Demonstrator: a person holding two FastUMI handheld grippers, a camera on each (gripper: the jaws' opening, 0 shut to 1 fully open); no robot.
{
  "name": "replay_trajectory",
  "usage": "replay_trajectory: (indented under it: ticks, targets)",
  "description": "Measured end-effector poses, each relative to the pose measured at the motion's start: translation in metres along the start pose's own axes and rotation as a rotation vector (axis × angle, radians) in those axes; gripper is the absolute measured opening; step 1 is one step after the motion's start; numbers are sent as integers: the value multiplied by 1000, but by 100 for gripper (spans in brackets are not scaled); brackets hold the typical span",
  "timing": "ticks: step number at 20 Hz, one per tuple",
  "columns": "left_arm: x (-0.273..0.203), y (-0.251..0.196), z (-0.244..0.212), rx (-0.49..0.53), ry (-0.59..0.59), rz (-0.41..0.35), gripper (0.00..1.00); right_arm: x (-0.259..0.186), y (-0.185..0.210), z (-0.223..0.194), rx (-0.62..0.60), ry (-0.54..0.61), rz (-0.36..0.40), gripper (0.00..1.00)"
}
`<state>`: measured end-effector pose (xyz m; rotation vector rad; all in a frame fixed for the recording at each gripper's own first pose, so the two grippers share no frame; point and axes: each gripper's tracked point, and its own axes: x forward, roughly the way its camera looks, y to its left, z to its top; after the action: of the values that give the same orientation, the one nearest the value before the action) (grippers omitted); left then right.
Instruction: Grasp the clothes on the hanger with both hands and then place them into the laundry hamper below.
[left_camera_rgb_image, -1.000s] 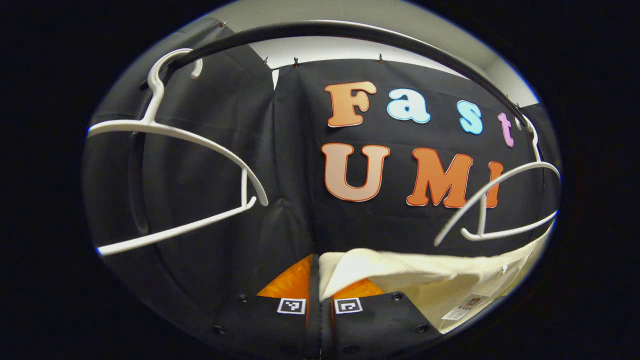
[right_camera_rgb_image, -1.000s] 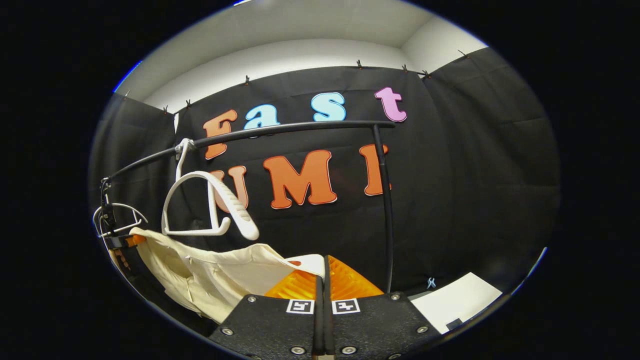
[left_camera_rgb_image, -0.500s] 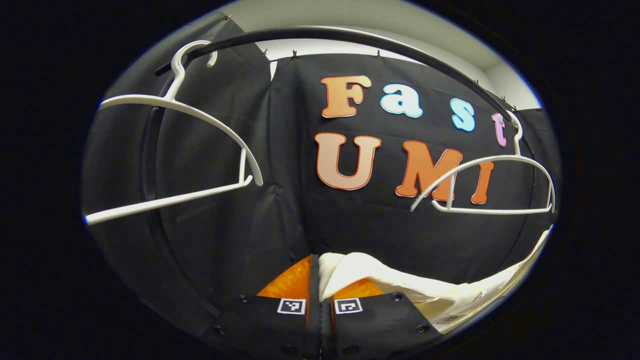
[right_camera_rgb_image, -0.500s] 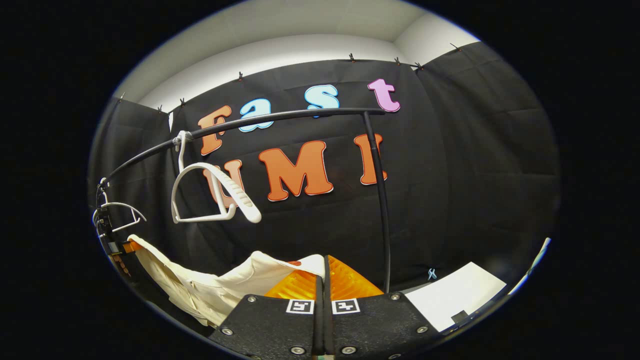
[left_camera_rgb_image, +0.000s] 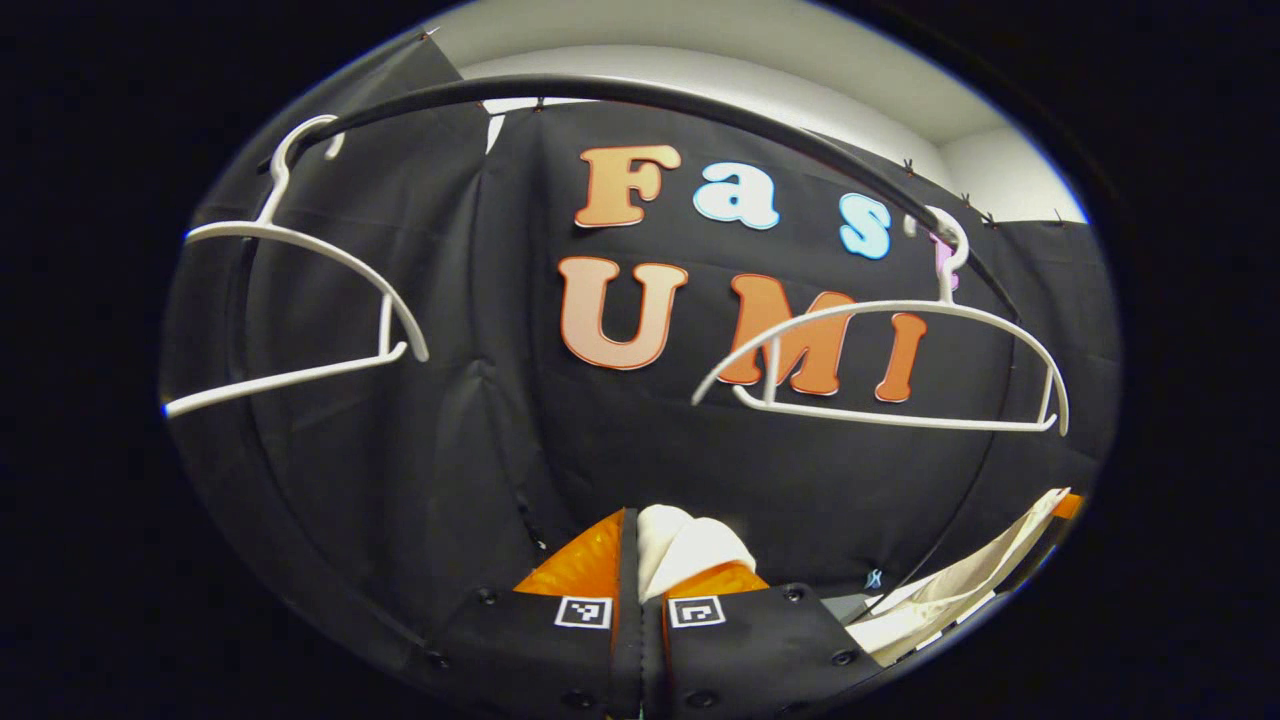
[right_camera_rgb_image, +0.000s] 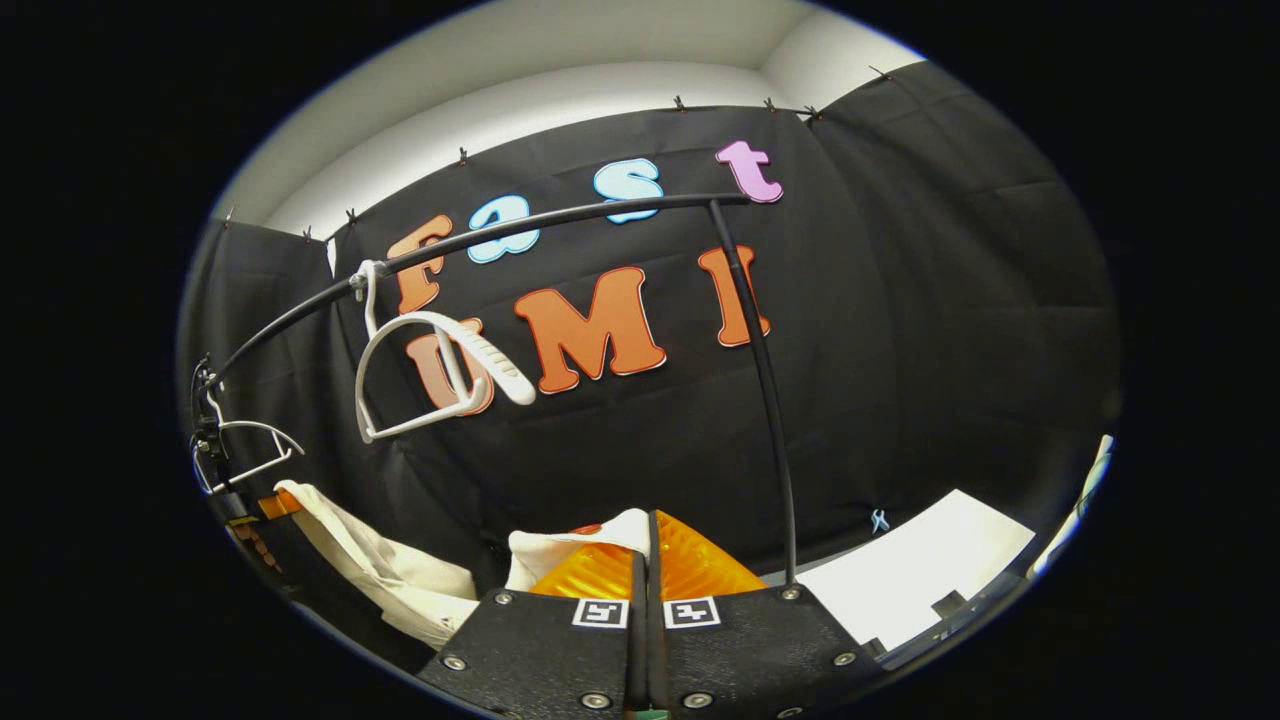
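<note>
Cream cloth of the garment (left_camera_rgb_image: 690, 545) is pinched in my left gripper (left_camera_rgb_image: 640, 570) and my right gripper (right_camera_rgb_image: 645, 560) alike — both clenched on it, so it sags between them, clear of the bare white hanger (left_camera_rgb_image: 880, 360) on the rail (right_camera_rgb_image: 560, 222), ready to lower.

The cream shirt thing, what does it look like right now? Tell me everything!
The cream garment is soft, pale cloth, off its hanger and sagging in a loose swag. The right tool pinches one bunched end; the left tool pinches the other, a rounded fold. Another stretch droops between them. Two bare white hangers hang above it on the black rail.
</note>
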<state>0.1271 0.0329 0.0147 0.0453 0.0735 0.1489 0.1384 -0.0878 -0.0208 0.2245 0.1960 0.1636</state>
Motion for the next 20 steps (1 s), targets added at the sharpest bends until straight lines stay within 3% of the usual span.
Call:
replay_trajectory:
  ticks: [7,20]
  targets:
    - [0,-55,-34,-3,75,-90,7,-8,29,-31,-26,58,52,0]
    - [-4,-116,-118,22,287,-203,7,11,88,-109,-70,198,182,0]
